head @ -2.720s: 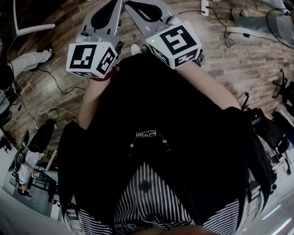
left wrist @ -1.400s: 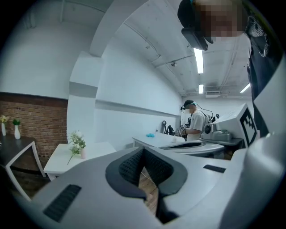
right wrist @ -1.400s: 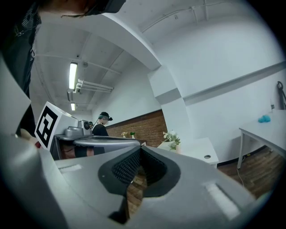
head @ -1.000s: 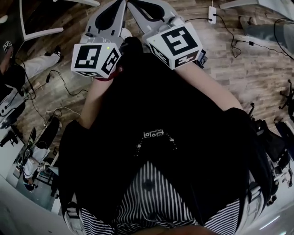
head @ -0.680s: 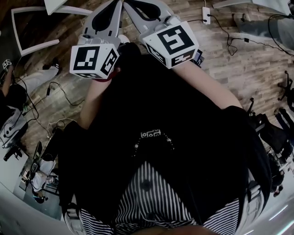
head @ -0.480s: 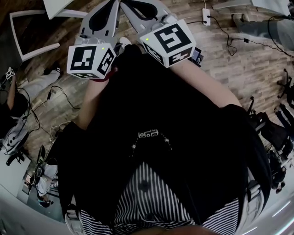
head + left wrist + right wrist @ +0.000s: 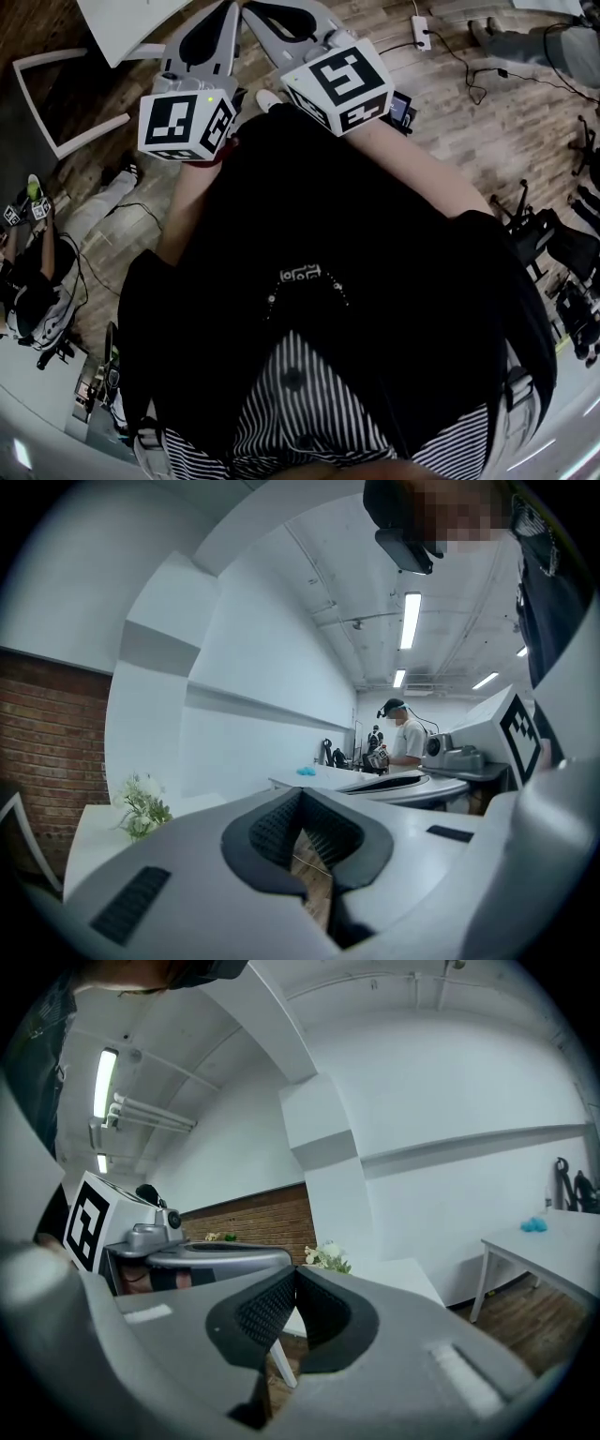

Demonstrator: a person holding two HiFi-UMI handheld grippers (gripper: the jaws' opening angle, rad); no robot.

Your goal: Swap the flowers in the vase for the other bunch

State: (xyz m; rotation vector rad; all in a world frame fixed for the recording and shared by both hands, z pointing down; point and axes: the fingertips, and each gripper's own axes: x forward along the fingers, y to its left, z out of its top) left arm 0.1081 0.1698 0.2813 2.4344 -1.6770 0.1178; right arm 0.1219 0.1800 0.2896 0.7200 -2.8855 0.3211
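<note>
Head view: I'm looking steeply down my own front. The left gripper [image 7: 225, 14] and right gripper [image 7: 258, 11] are side by side at the top of the frame, over the wooden floor [image 7: 487, 103]. A corner of a white table [image 7: 122, 19] shows in the upper left. No flowers or vase appear here, so I judge this to be the approach, with the swap itself not begun.

Left gripper view: the jaws are together at centre bottom, ribbed pads meeting, nothing between them. A bunch of white flowers [image 7: 142, 803] with green leaves sits at lower left on the white table, well apart from the jaw tips. I can't make out the vase from here. Another person [image 7: 403, 738] works far back, right of centre.

Right gripper view: these jaws are closed too, and empty. The same white flowers show just above the tips at frame centre, near the brick wall [image 7: 248, 1211]. A second table [image 7: 539, 1241] stands at the right.

Next move, as I read it: close the gap to that table, work out which bunch stands in the vase, then part one pair of jaws before reaching for the stems.
</note>
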